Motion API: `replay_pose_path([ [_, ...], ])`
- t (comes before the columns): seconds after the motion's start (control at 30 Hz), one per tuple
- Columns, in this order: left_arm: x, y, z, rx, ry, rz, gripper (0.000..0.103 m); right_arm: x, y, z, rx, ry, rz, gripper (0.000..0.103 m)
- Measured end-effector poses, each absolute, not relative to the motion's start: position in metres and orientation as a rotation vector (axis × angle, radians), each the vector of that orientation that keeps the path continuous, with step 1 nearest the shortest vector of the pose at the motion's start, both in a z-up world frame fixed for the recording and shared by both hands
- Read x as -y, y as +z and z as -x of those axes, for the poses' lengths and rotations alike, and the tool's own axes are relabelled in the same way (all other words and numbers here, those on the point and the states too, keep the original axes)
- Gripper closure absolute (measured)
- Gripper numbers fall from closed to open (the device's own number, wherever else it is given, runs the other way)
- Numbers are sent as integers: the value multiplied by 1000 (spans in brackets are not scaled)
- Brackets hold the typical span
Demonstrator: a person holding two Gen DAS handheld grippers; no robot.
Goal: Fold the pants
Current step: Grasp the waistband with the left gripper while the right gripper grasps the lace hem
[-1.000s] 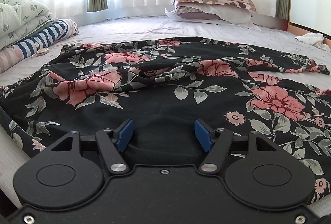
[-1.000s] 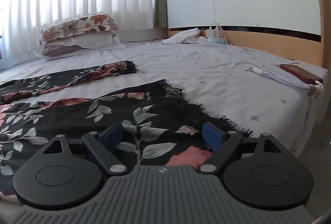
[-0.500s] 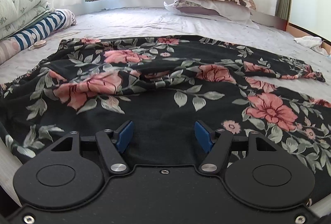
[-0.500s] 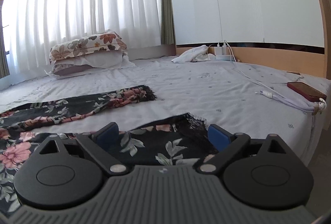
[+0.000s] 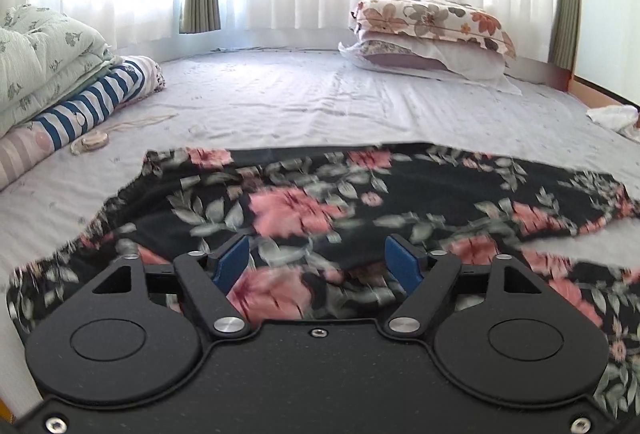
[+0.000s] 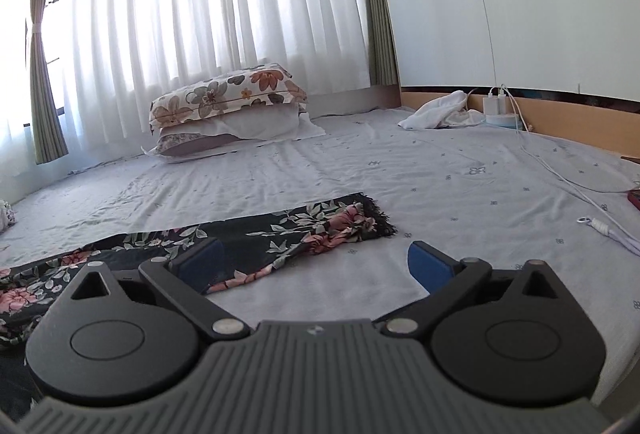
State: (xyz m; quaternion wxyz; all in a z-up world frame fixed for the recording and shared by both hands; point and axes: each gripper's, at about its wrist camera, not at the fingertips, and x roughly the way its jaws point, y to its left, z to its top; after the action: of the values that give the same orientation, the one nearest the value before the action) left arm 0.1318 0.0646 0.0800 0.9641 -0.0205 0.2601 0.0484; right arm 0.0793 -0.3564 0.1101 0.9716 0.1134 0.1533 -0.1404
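Black pants with pink flowers and grey leaves [image 5: 360,201] lie spread flat on the bed. My left gripper [image 5: 318,262] is open and empty, above the near part of the pants. In the right wrist view one fringed leg end of the pants [image 6: 320,226] lies on the sheet just ahead. My right gripper [image 6: 314,264] is open and empty, its left finger over the dark cloth, its right finger over bare sheet.
A stack of pillows [image 5: 432,37] lies at the far end by the curtains. Folded quilts and a striped blanket [image 5: 80,101] lie at the left. A white cloth [image 6: 440,109], chargers and a cable [image 6: 568,177] lie at the right by the wooden bed frame.
Both grippers have moved forward over the pants and tilted up. The near hem has dropped out of the right view, and the far leg end now lies close ahead. Both stay open.
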Motion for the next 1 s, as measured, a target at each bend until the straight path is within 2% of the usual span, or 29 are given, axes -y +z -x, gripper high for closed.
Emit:
replay_pose_path([
  [0.13,-96,106,-169,-512,91,96,14,362,130,-112,-338,-272,-276,0],
  [0.23,-122,117,-202,-528,104,142,11,368,140,-140,-367,-262,-296,0],
  [0.47,-193,100,-283,-668,183,378,10,397,144,-208,-425,-268,-422,0],
  [0.57,-216,80,-309,-694,222,455,25,411,137,-238,-442,-276,-487,0],
  [0.63,-230,67,-325,-718,246,506,48,419,132,-257,-448,-289,-526,0],
  [0.7,-243,55,-338,-749,265,561,52,427,125,-276,-451,-297,-561,0],
  [1.0,-288,21,-371,-737,347,736,50,444,97,-339,-441,-293,-672,0],
])
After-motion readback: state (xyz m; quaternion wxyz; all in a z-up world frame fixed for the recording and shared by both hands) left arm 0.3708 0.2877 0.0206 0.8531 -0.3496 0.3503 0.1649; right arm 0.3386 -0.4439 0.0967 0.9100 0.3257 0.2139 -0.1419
